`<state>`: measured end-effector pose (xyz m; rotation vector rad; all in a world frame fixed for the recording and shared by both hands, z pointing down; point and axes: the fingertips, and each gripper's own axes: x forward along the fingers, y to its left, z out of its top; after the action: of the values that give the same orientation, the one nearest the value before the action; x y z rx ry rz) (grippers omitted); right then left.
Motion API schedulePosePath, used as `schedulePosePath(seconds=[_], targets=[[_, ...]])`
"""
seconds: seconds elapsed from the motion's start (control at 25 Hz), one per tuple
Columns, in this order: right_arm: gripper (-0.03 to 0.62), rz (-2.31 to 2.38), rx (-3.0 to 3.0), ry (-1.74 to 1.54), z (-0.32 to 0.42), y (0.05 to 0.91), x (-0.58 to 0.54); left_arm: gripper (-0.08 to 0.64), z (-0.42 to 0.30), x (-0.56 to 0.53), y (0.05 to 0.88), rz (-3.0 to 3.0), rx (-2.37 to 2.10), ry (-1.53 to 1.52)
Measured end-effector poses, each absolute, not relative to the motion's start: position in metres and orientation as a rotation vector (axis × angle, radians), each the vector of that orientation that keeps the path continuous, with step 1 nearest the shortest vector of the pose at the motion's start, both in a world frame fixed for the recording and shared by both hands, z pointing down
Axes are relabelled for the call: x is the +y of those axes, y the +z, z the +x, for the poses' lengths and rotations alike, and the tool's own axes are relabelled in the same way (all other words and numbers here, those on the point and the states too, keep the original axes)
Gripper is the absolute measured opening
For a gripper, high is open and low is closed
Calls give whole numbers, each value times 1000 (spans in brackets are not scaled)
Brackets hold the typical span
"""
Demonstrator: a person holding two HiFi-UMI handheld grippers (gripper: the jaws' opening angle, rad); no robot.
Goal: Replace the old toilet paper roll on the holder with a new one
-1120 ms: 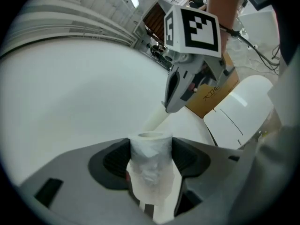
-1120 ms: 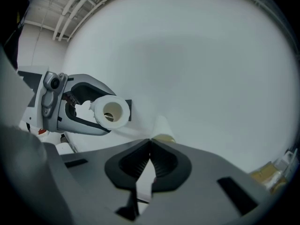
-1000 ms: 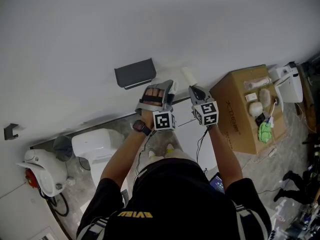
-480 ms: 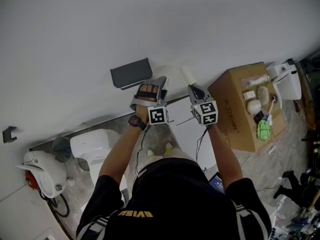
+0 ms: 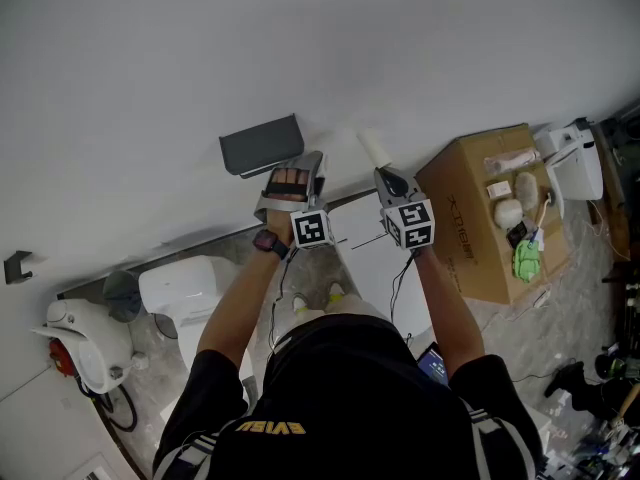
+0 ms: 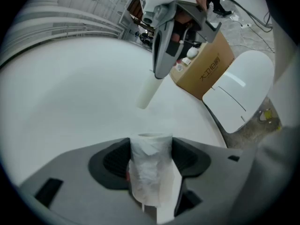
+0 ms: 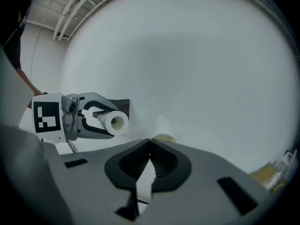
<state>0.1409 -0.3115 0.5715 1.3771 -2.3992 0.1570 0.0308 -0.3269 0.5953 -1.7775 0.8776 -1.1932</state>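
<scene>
My left gripper [image 6: 151, 161] is shut on a small white toilet paper roll [image 6: 150, 172] with a loose, crumpled sheet; the right gripper view shows the roll's hollow end [image 7: 116, 123]. In the head view this gripper [image 5: 298, 173] sits just below and right of the dark grey holder [image 5: 263, 144] on the white wall. My right gripper [image 5: 386, 177] is further right, jaws shut on the near end of a white tube [image 5: 376, 149] that sticks out toward the wall. That tube [image 6: 147, 91] hangs from the right gripper's tip [image 6: 160, 71] in the left gripper view, and shows just past the shut jaws [image 7: 150, 144].
A white toilet [image 5: 184, 289] stands below left, beside a red and white appliance [image 5: 72, 342]. To the right, an open cardboard box [image 5: 477, 219] carries several small items. A white panel [image 5: 372, 255] lies on the floor between my arms. A dark hook [image 5: 16, 265] is on the wall at far left.
My left gripper has carried the roll to the left and closer to the dark grey holder. The right gripper and its tube have stayed put.
</scene>
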Motion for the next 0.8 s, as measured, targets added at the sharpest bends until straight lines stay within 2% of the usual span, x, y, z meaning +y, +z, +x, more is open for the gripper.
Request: schedulePosePath(seconds=[0.8], targets=[[-2, 1346, -2417, 134, 127, 568, -315, 276, 9, -328, 606, -1742, 884, -1262]])
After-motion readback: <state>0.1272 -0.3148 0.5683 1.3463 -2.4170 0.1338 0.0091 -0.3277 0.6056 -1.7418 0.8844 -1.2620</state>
